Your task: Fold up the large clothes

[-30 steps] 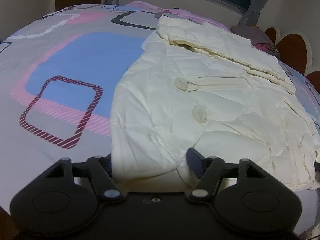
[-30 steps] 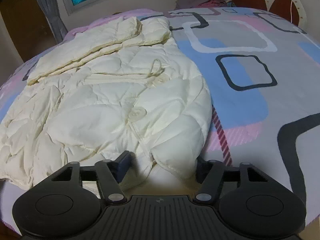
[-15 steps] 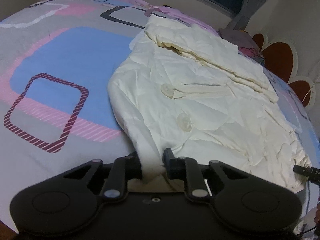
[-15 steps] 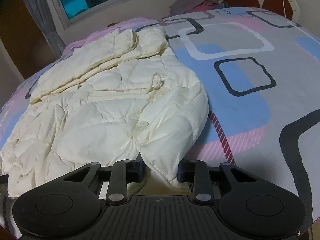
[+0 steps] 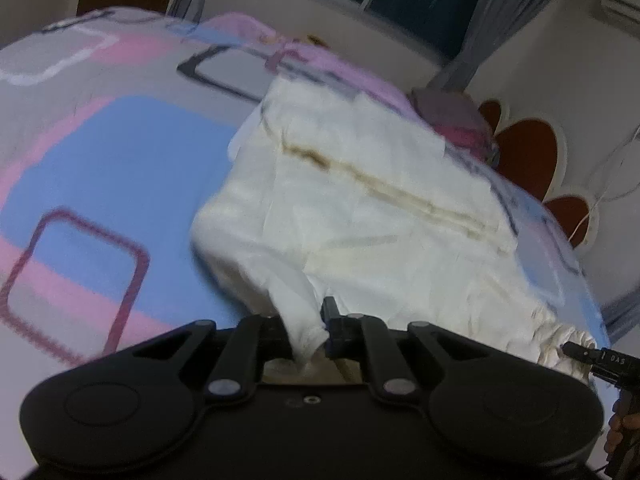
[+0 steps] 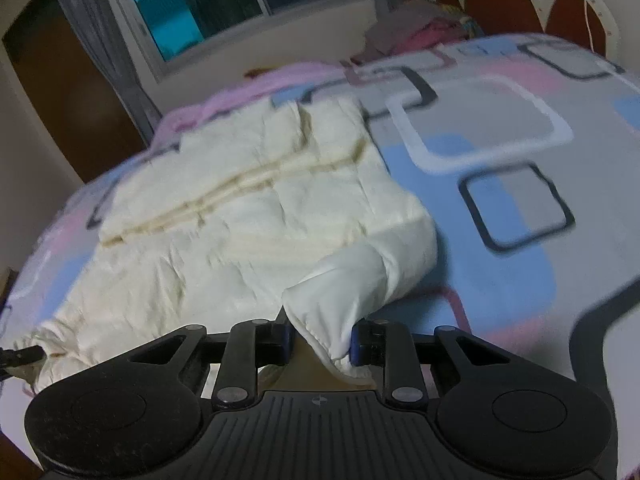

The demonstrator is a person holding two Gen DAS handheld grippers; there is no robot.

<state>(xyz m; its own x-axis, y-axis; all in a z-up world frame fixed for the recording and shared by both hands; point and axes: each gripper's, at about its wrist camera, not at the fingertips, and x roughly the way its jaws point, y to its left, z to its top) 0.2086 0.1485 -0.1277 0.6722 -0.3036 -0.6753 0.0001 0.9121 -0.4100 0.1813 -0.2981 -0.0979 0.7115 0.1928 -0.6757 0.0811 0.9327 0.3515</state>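
Left wrist view: the left gripper [image 5: 306, 330] is clenched on a pinch of the cream padded jacket [image 5: 360, 216]; the cloth rises in a narrow twisted peak into the closed jaws, and the nearest corner is lifted off the bedspread [image 5: 100, 168]; the rest of the garment spreads away from the tool, up and to the right across the bed; a darker folded seam runs diagonally over its upper part; the surface is creased and the picture blurred. At the lower right edge the tip of the right gripper [image 5: 580, 352] touches the bunched far hem; a hand [image 5: 622, 432] shows beneath it.

Right wrist view: the right gripper [image 6: 322, 338] grasps a thick rounded fold of the same jacket [image 6: 240, 216]; its jaws have just been closing, with the padded edge pressed between the pads and its stitched hem hanging below them; the held corner stands raised, the body of the garment lying beyond and to the left on the patterned bedspread [image 6: 500, 128]; long folds cross its far part; the quilting is puffy and wrinkled.
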